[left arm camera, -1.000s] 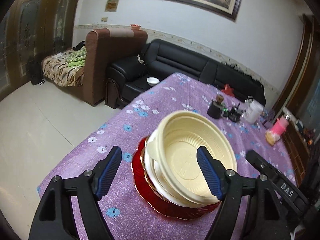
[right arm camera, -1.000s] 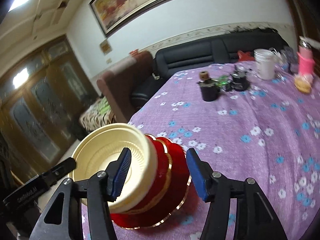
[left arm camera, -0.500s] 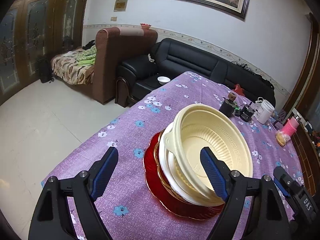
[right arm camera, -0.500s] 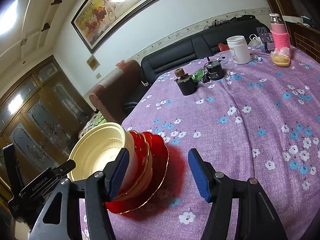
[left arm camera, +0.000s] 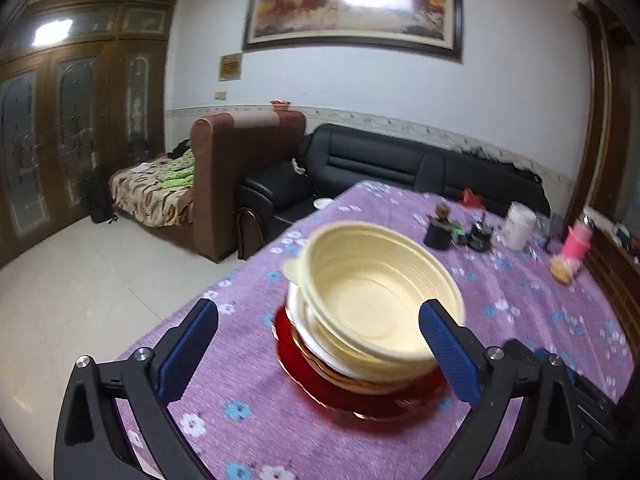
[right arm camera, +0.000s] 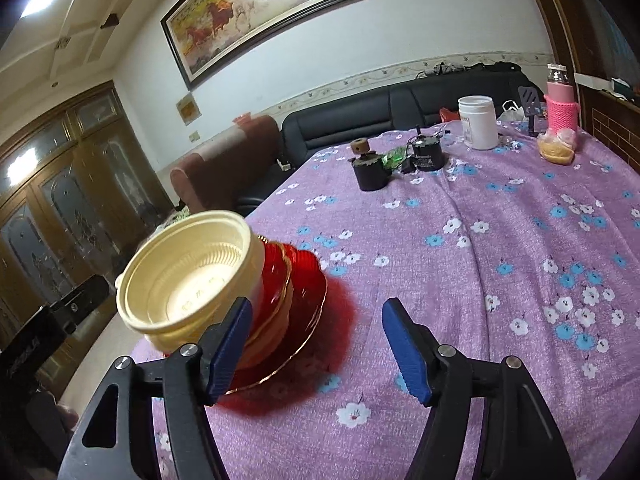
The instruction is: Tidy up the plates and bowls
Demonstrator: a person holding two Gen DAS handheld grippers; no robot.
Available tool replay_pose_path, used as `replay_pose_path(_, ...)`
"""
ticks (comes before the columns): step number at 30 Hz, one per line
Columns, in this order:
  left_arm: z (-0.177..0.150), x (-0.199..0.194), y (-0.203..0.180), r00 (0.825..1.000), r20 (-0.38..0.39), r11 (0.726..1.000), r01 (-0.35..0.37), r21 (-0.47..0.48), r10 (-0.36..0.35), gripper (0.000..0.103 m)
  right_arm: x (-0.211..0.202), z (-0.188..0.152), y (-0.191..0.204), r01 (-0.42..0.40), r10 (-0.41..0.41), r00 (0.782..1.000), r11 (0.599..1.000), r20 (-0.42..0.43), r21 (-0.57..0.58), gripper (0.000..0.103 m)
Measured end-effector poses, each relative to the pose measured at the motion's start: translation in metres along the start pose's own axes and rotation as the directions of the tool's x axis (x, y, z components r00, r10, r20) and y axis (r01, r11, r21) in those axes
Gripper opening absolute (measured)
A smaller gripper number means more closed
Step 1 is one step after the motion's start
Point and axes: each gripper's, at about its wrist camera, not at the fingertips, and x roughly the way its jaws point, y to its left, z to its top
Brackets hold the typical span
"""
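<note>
A cream plastic bowl (left arm camera: 372, 292) tops a stack of bowls resting on a red glass plate (left arm camera: 320, 384) with a gold rim, on the purple flowered tablecloth (left arm camera: 248, 400). The stack also shows in the right wrist view, cream bowl (right arm camera: 188, 276) over red plate (right arm camera: 300, 300). My left gripper (left arm camera: 320, 352) is open and empty, its jaws wide on either side of the stack and nearer the camera. My right gripper (right arm camera: 316, 344) is open and empty, just right of the stack, with the left finger in front of the plate.
At the far end of the table stand a black pot (right arm camera: 370, 174), a black round device (right arm camera: 428, 154), a white jar (right arm camera: 478, 122), a pink bottle (right arm camera: 562, 106) and a food bag (right arm camera: 556, 150). Sofas (left arm camera: 400, 168) stand beyond the table. The table's left edge drops to the floor (left arm camera: 80, 280).
Both grippers have pulled back and tilted up from the stack, so more of the room shows. The stack stays on the table. Both grippers stay open.
</note>
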Motion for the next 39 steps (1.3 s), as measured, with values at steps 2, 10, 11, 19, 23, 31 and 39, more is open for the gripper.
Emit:
replay_pose_path(2, -0.005, 0.004, -0.008, 0.999, -0.033, 0.999, -0.005, 0.034, 0.006, 0.101, 0.001, -0.002, 0.0, -0.003, 0.003, 1.0, 1.0, -0.012, 0.001, 0.072)
replay_pose_path(10, -0.017, 0.009, -0.022, 0.994, -0.105, 0.997, -0.004, 0.076, 0.012, 0.101, -0.005, -0.013, 0.001, 0.038, -0.039, 0.999, 0.999, -0.023, -0.026, 0.076)
replay_pose_path(11, -0.018, 0.008, -0.023, 0.994, -0.107, 0.997, -0.005, 0.08, 0.014, 0.101, -0.006, -0.014, 0.001, 0.043, -0.044, 0.999, 0.999, -0.023, -0.026, 0.076)
replay_pose_path(19, -0.021, 0.007, -0.021, 0.991, -0.133, 0.996, 0.006, 0.084, 0.006, 0.101, -0.01, -0.019, 0.002, 0.061, -0.062, 0.997, 0.998, -0.034, -0.03, 0.076)
replay_pose_path(23, -0.023, 0.007, -0.019, 0.99, -0.144, 0.997, 0.008, 0.081, 0.004, 0.101, -0.01, -0.021, 0.003, 0.075, -0.076, 0.996, 0.996, -0.037, -0.041, 0.076)
replay_pose_path(31, -0.026, 0.009, -0.015, 0.987, -0.16, 0.997, 0.01, 0.071, 0.001, 0.101, -0.01, -0.026, 0.008, 0.095, -0.098, 0.994, 0.994, -0.045, -0.061, 0.076)
replay_pose_path(39, -0.031, 0.012, -0.012, 0.985, -0.174, 0.998, 0.01, 0.059, 0.0, 0.101, -0.008, -0.031, 0.012, 0.11, -0.115, 0.992, 0.991, -0.054, -0.073, 0.076)
